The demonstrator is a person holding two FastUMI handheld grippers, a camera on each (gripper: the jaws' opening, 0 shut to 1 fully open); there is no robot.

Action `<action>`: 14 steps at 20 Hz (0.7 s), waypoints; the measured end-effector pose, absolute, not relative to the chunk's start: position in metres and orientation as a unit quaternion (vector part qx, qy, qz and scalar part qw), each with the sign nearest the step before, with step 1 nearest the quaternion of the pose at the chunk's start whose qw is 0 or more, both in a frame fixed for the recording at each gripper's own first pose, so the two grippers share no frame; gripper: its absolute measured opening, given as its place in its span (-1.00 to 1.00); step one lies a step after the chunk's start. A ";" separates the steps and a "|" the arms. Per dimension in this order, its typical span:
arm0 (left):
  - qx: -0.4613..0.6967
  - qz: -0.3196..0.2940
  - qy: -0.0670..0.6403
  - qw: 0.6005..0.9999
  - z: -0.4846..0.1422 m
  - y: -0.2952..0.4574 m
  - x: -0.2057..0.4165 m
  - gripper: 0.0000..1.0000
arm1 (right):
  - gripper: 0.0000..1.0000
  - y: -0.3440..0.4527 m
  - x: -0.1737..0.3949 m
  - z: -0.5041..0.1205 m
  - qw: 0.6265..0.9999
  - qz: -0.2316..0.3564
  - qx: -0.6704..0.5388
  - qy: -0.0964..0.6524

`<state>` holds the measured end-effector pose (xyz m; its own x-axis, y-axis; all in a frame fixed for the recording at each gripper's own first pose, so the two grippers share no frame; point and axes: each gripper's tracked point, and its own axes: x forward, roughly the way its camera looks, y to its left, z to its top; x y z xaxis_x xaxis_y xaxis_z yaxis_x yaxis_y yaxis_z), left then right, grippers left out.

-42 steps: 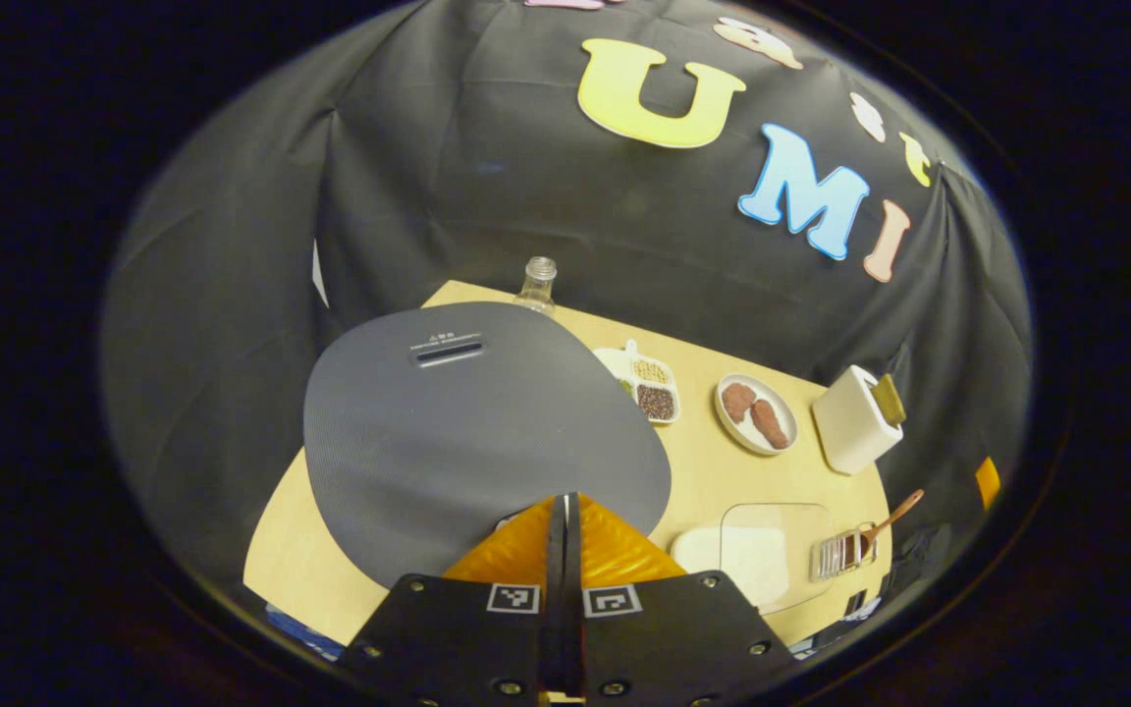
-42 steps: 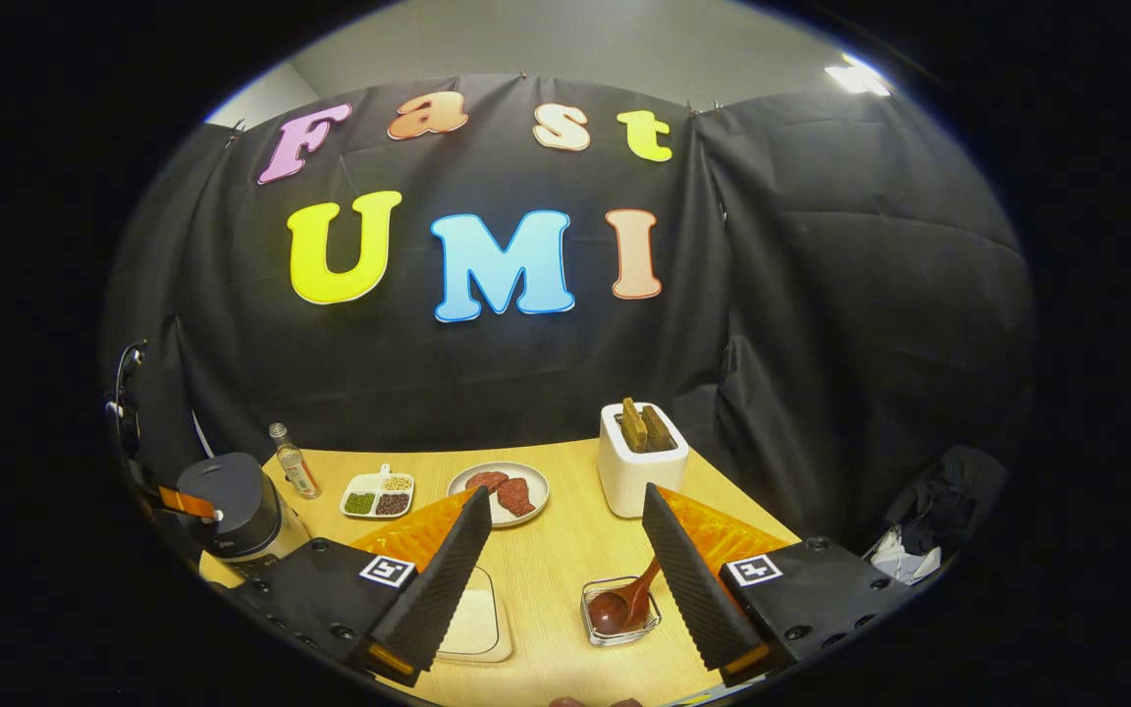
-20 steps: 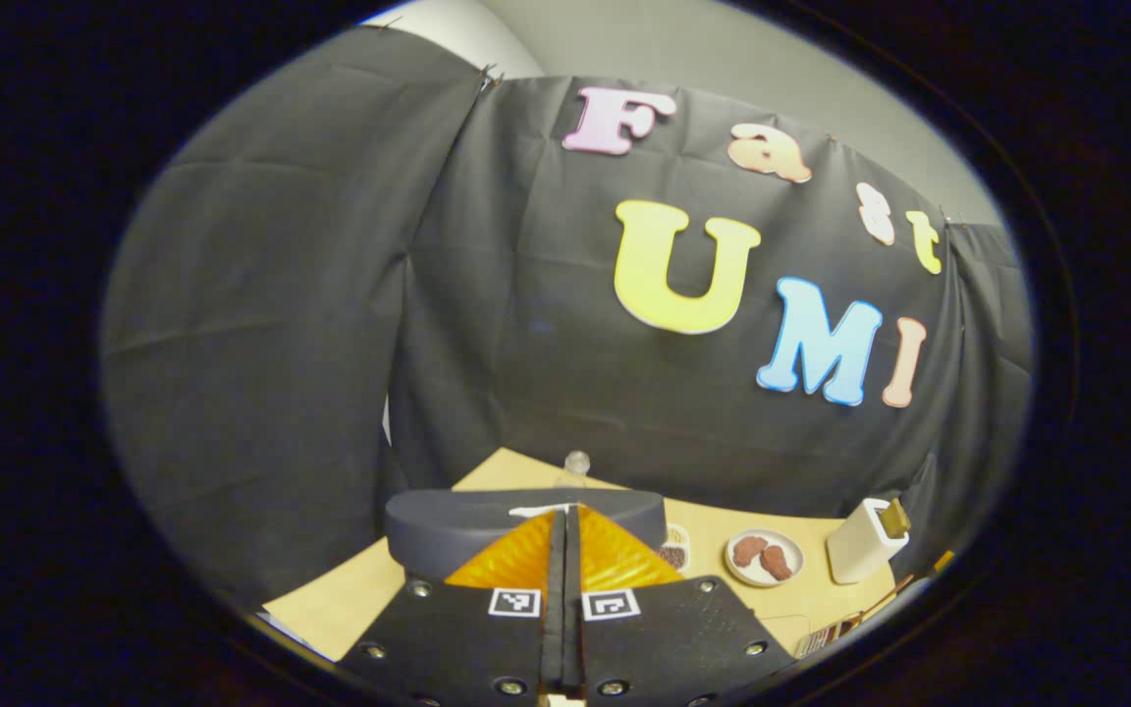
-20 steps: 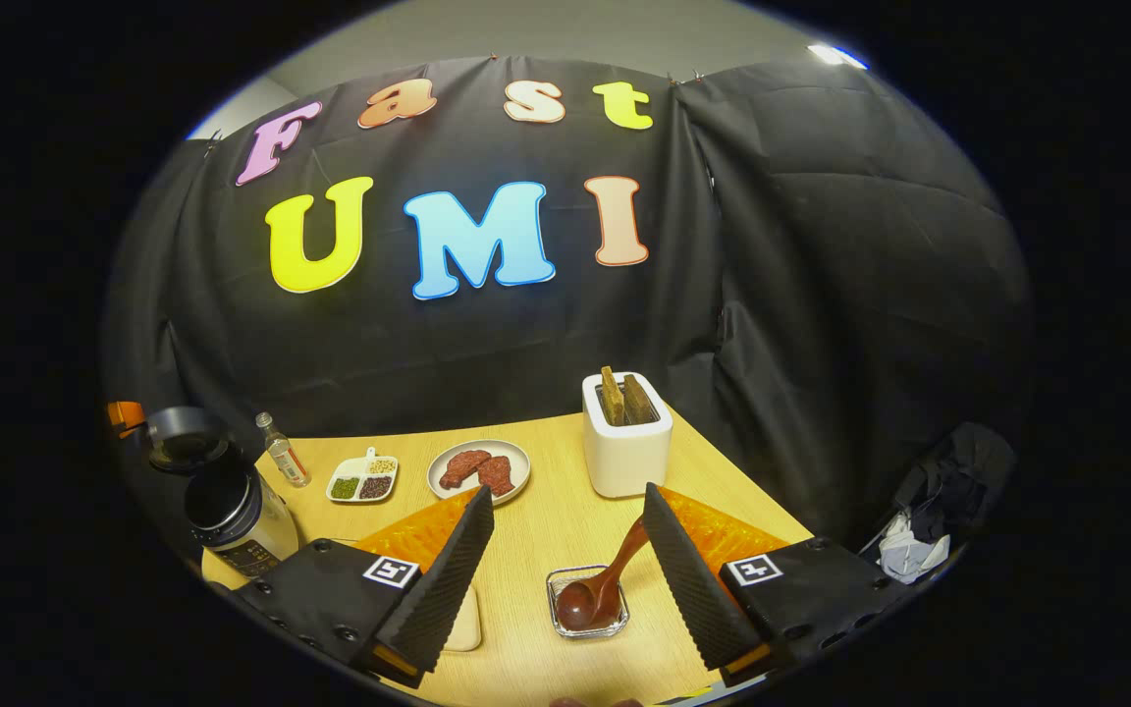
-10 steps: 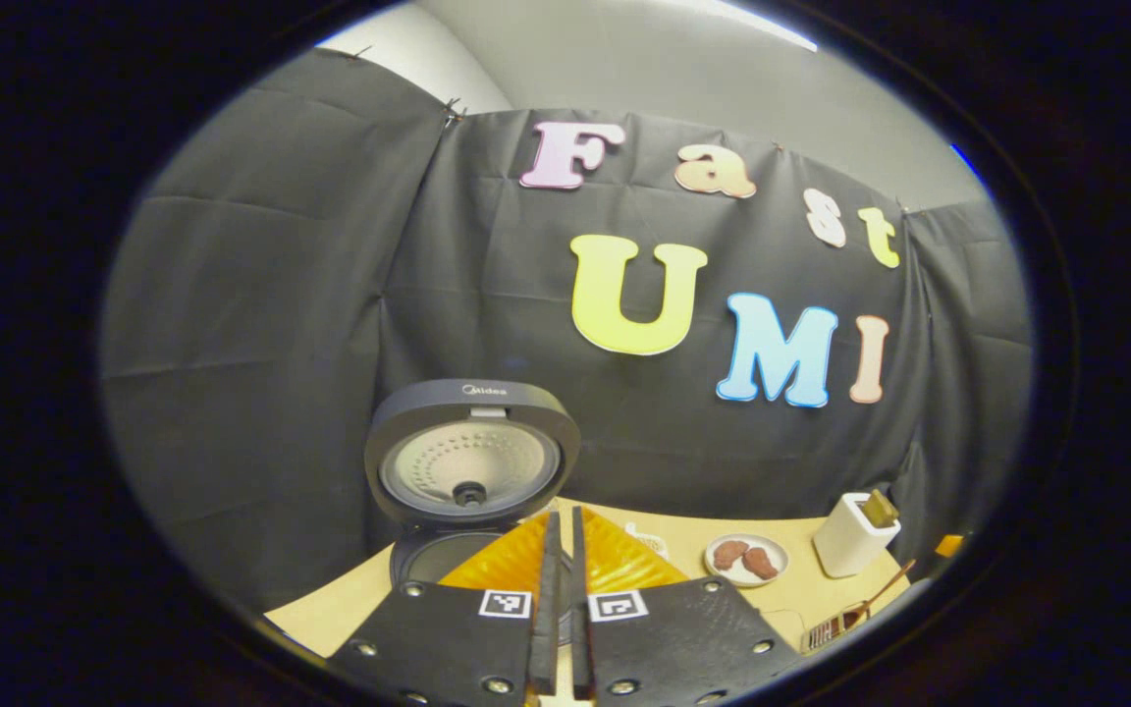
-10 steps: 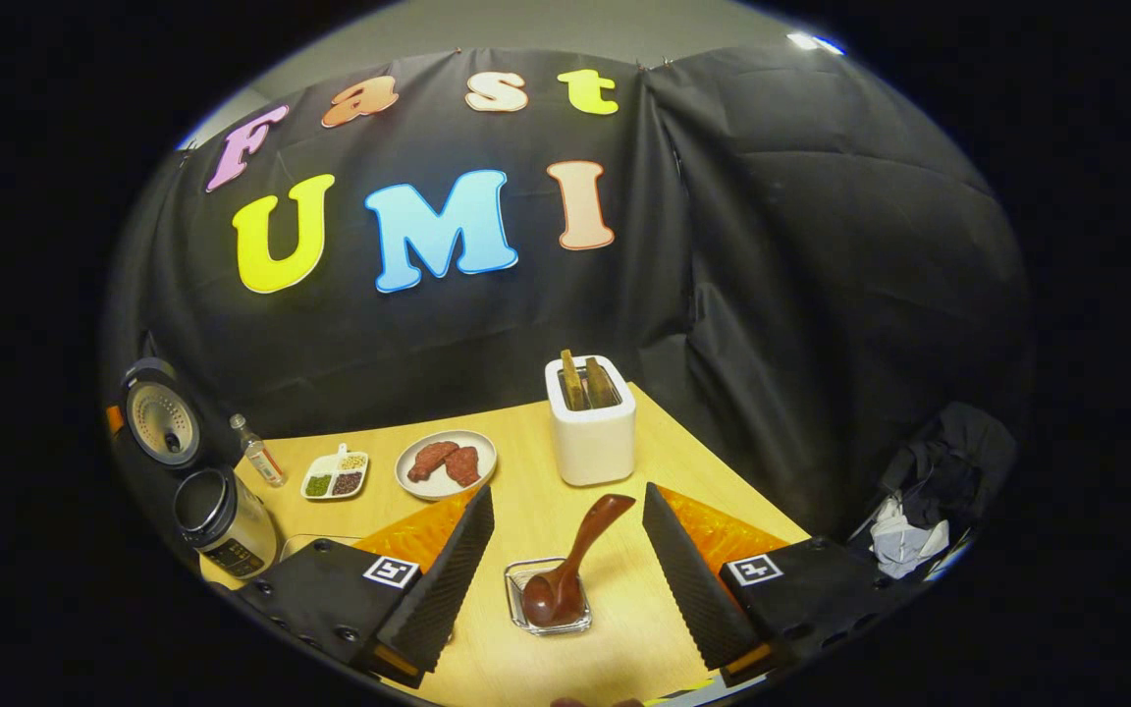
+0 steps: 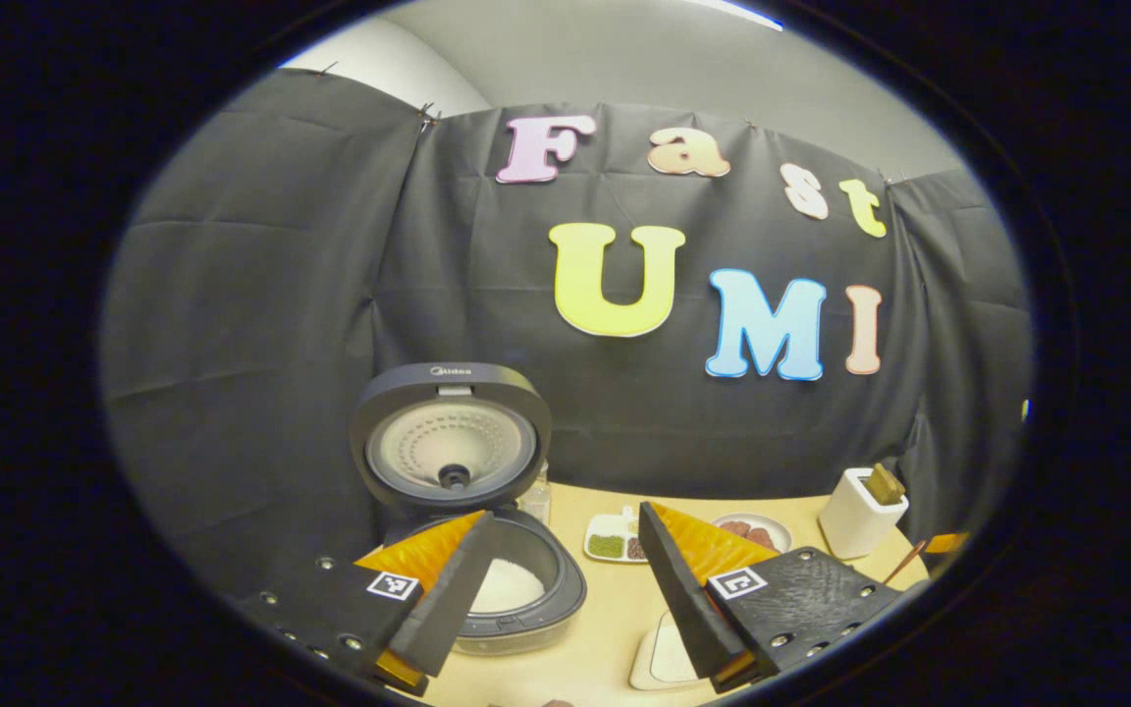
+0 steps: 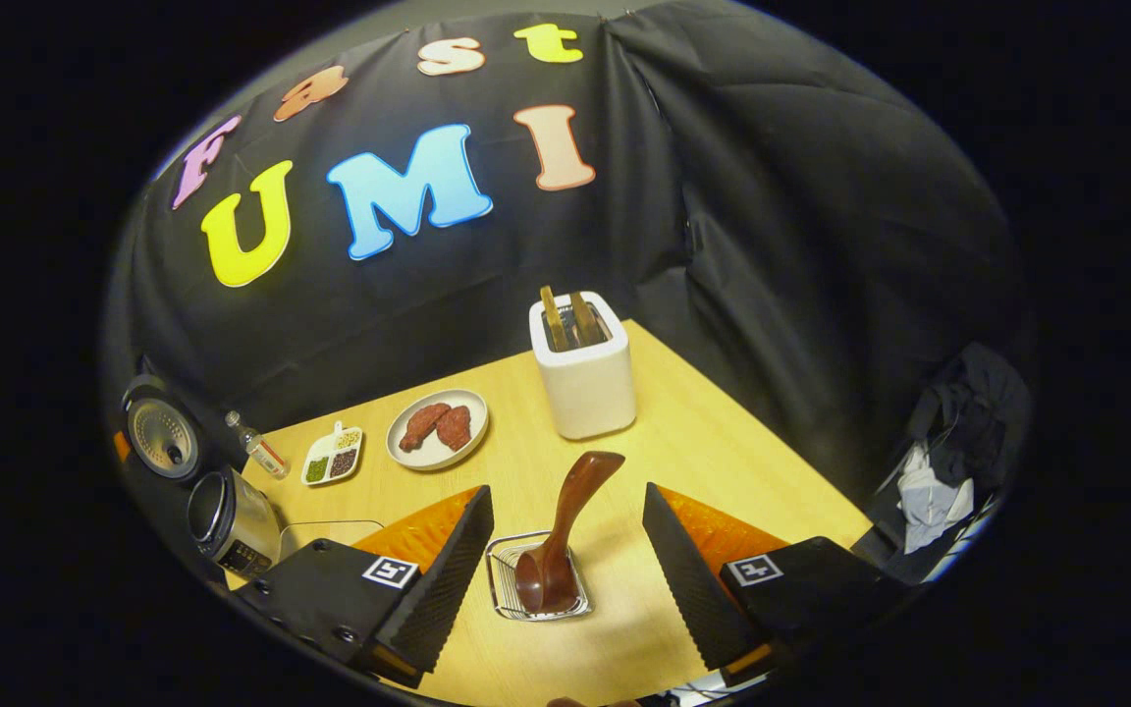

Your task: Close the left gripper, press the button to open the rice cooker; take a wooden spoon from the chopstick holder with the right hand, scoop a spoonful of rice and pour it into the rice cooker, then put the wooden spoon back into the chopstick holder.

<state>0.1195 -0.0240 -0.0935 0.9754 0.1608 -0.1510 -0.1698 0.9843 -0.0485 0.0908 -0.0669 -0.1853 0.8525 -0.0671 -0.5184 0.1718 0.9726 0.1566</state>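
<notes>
Pale wood forms the table point(image 7: 615, 609) seen in the left gripper view, where the rice cooker point(image 7: 511, 589) is found at the left with its lid point(image 7: 451, 435) raised upright against the black cloth. White rice is visible inside the pot. The left gripper point(image 7: 565, 599) is held just in front of the cooker with its fingers spread wide apart and nothing between them. A small divided dish of beans point(image 7: 613, 543) is seen beyond the fingers, a plate of meat point(image 7: 757, 531) is partly hidden by the right-hand finger, and a white toaster point(image 7: 862, 511) is placed farther right.

In the right gripper view, the wooden spoon point(image 8: 561, 535) is seen standing tilted in the wire holder point(image 8: 536, 589), bowl down and handle leaning up to the right. The right gripper point(image 8: 565, 579) is held open, one finger on either side of the holder, neither touching the spoon. The toaster point(image 8: 582, 365) with two slices in it stands beyond, the plate of meat point(image 8: 438, 427) and the bean dish point(image 8: 332, 456) lie to the left, and a small bottle point(image 8: 261, 450) and the open cooker point(image 8: 222, 520) are set at the far left edge.
</notes>
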 end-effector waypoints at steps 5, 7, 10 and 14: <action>-0.017 0.109 0.100 0.989 -0.107 -0.039 0.100 0.80 | 0.96 -0.064 0.115 -0.215 0.944 -0.042 0.128 0.302; -0.020 0.120 0.104 0.987 -0.110 -0.047 0.088 0.80 | 0.96 -0.067 0.126 -0.228 0.940 -0.034 0.126 0.316; -0.012 0.139 0.113 0.984 -0.120 -0.054 0.067 0.80 | 0.96 -0.070 0.142 -0.250 0.931 -0.024 0.135 0.338; -0.011 0.163 0.131 0.978 -0.134 -0.063 0.041 0.80 | 0.91 -0.066 0.158 -0.274 0.921 -0.008 0.155 0.358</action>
<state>0.0407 -0.0631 -0.1344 0.9124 0.3162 -0.2599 -0.3217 0.9466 0.0221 0.1582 -0.0657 -0.2737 0.7436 0.0964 -0.6617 0.1249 0.9521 0.2791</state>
